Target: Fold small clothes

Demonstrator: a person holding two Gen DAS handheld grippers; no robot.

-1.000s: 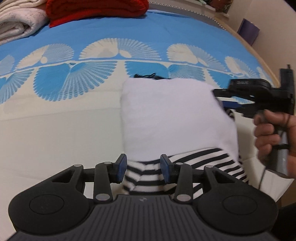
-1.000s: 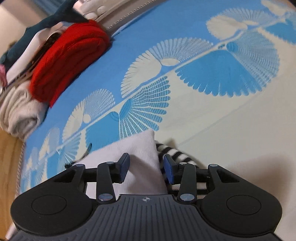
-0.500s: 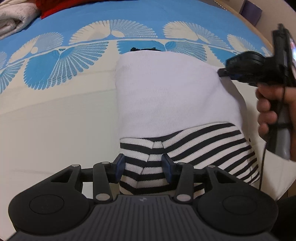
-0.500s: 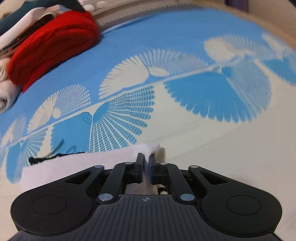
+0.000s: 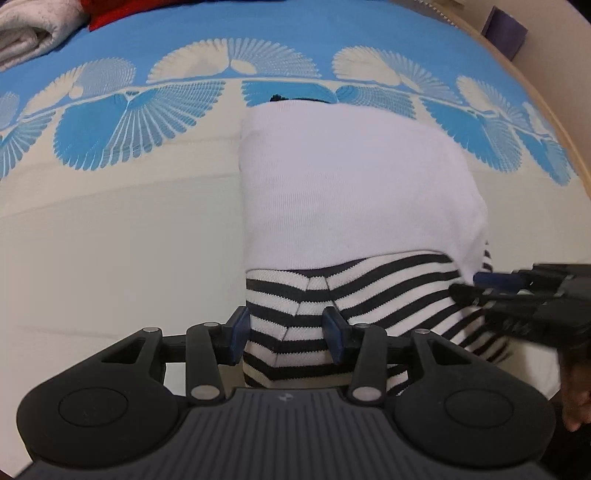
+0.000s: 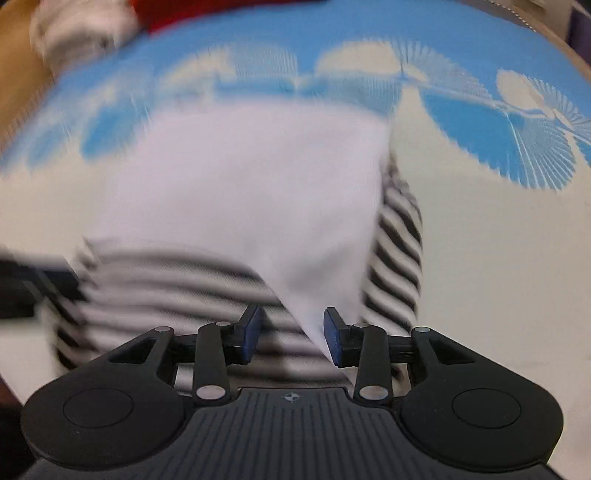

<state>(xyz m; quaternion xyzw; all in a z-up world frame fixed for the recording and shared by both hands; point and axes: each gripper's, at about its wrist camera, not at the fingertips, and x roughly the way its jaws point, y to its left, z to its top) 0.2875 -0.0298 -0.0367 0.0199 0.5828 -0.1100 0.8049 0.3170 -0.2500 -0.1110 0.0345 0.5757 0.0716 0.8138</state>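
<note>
A small white garment (image 5: 351,184) with black-and-white striped parts (image 5: 369,291) lies partly folded on the bed, the white panel on top. My left gripper (image 5: 286,328) is open, its fingers on either side of the near striped edge. My right gripper (image 6: 291,330) is open above the garment's near right corner, where the white flap (image 6: 258,192) tapers to a point between its fingers. The right wrist view is motion-blurred. In the left wrist view the right gripper (image 5: 517,291) reaches in from the right at the white panel's corner.
The bed cover (image 5: 110,229) is cream near me and blue with white fan patterns farther off. Folded cream and red blankets (image 5: 33,33) lie at the far left. The bed's wooden edge (image 5: 546,107) curves along the right. A purple object (image 5: 506,31) stands beyond it.
My right gripper shut on the far white corner, drew it toward me over the stripes, and now stands open. My left gripper stayed open at the striped edge.
</note>
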